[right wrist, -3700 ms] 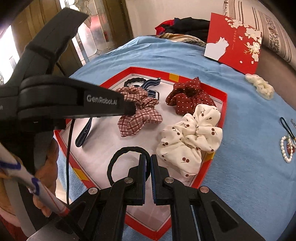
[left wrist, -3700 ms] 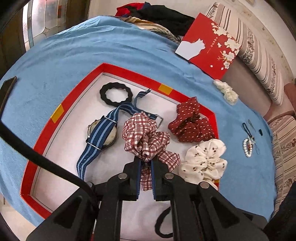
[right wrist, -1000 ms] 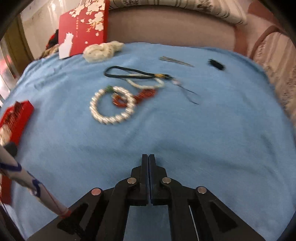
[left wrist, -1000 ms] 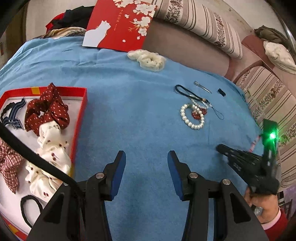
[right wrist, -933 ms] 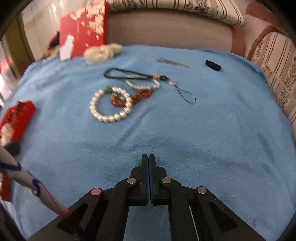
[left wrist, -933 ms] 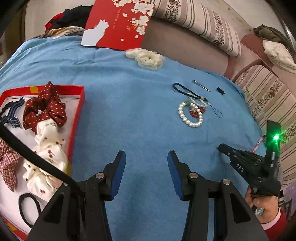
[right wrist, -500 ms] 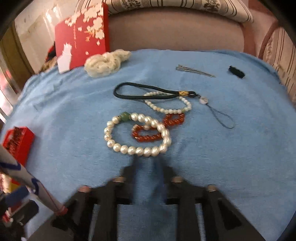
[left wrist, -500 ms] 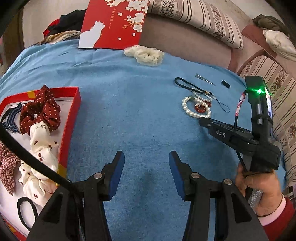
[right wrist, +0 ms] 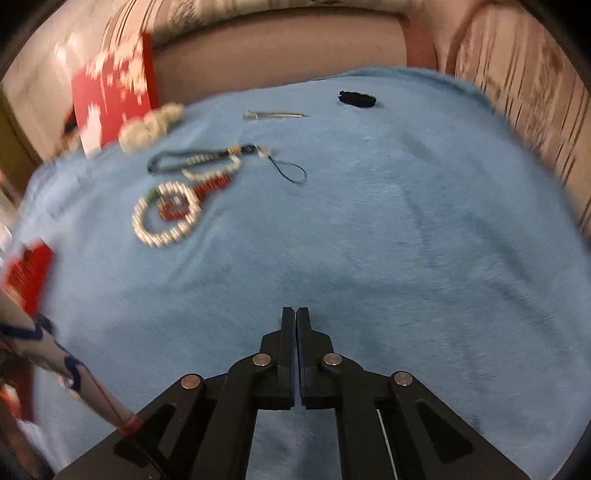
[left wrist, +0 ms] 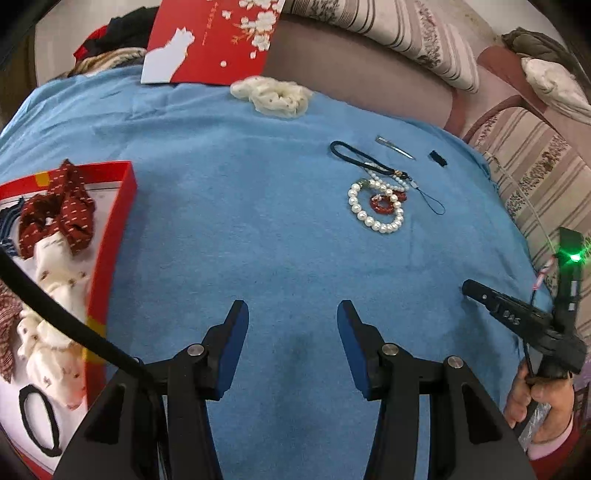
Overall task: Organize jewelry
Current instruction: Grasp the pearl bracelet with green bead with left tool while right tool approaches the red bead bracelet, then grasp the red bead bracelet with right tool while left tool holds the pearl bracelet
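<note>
A white pearl bracelet [left wrist: 375, 208] lies on the blue cloth with a red bead bracelet [left wrist: 383, 202] inside it and a black cord charm [left wrist: 364, 160] behind. My left gripper [left wrist: 291, 314] is open and empty, well short of them. My right gripper [right wrist: 296, 314] is shut and empty; it shows at the right edge of the left wrist view [left wrist: 467, 286]. The pearl bracelet [right wrist: 166, 214] sits far left of it, blurred. A red tray [left wrist: 122, 206] at left holds scrunchies [left wrist: 59, 214] and a black hair tie [left wrist: 38, 421].
A cream scrunchie [left wrist: 275, 94], a metal hair clip [left wrist: 395, 147] and a small black clip [left wrist: 437, 158] lie on the cloth. A red lid with a white cat [left wrist: 210, 37] leans against the striped sofa back [left wrist: 369, 22].
The left gripper let go of the checked scrunchie in the tray and swung right, open. The right gripper drew back from the bracelets and moved right, still shut.
</note>
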`<state>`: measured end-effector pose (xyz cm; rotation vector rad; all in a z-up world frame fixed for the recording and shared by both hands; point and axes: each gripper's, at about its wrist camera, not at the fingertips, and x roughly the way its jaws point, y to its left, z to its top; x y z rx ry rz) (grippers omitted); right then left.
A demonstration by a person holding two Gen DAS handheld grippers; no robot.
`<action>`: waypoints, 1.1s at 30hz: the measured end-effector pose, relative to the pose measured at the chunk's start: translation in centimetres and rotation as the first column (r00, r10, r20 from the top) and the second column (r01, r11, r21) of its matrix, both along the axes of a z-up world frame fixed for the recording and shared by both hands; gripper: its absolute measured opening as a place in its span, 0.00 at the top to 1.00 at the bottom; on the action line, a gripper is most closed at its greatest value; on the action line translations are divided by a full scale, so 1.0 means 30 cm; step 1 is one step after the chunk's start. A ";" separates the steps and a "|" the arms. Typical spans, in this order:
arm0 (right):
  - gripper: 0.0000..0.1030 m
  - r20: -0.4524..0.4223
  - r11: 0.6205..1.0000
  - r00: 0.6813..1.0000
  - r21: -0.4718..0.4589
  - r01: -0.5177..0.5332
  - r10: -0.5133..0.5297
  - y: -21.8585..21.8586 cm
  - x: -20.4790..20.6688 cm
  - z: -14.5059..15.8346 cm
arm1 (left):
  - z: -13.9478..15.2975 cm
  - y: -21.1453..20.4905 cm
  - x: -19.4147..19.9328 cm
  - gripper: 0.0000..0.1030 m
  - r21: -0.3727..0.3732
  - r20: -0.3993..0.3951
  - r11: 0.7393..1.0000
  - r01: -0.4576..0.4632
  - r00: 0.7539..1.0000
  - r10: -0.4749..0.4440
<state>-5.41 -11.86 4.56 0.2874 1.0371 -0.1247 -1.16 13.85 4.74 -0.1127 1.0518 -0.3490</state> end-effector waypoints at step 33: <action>0.65 0.149 0.988 0.986 0.121 -0.099 0.081 0.034 0.099 0.029 | -0.078 0.054 0.106 0.90 -0.131 -0.137 0.990 -0.045 0.990 0.027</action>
